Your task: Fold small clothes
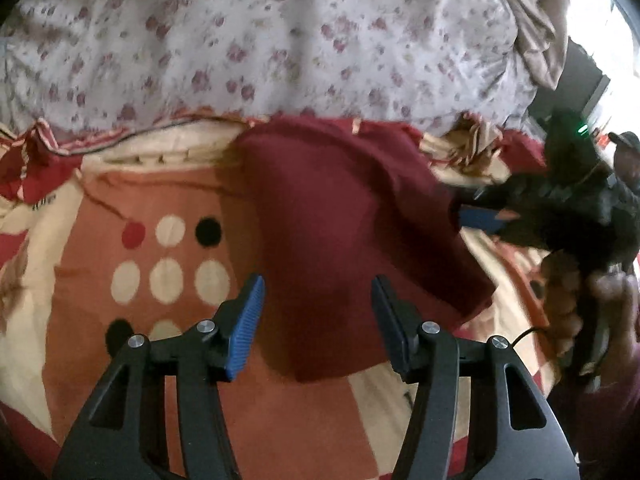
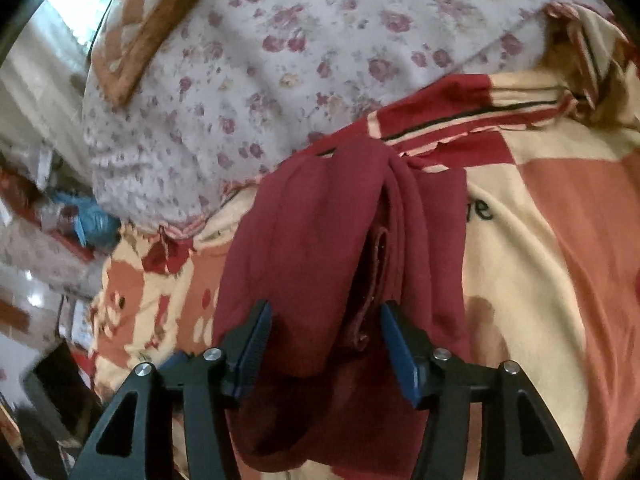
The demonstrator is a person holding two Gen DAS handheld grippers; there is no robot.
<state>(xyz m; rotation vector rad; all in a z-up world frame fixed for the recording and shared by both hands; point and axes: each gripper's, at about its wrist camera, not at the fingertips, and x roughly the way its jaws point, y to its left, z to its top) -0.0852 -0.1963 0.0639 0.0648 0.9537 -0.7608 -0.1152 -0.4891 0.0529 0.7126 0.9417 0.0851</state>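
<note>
A dark red garment (image 1: 340,216) lies on a patterned bedspread (image 1: 120,200). My left gripper (image 1: 316,304) is open just above the garment's near edge, with nothing between its blue pads. In the left wrist view my right gripper (image 1: 476,212) reaches in from the right at the garment's right edge. In the right wrist view my right gripper (image 2: 326,328) is open, and bunched folds of the red garment (image 2: 320,240) lie between its fingers without being clamped.
A white quilt with pink flowers (image 1: 280,40) is piled along the far side of the bed and shows in the right wrist view too (image 2: 240,80). A brown patterned pillow (image 2: 148,28) lies on it. Room clutter (image 2: 60,220) sits past the bed's left edge.
</note>
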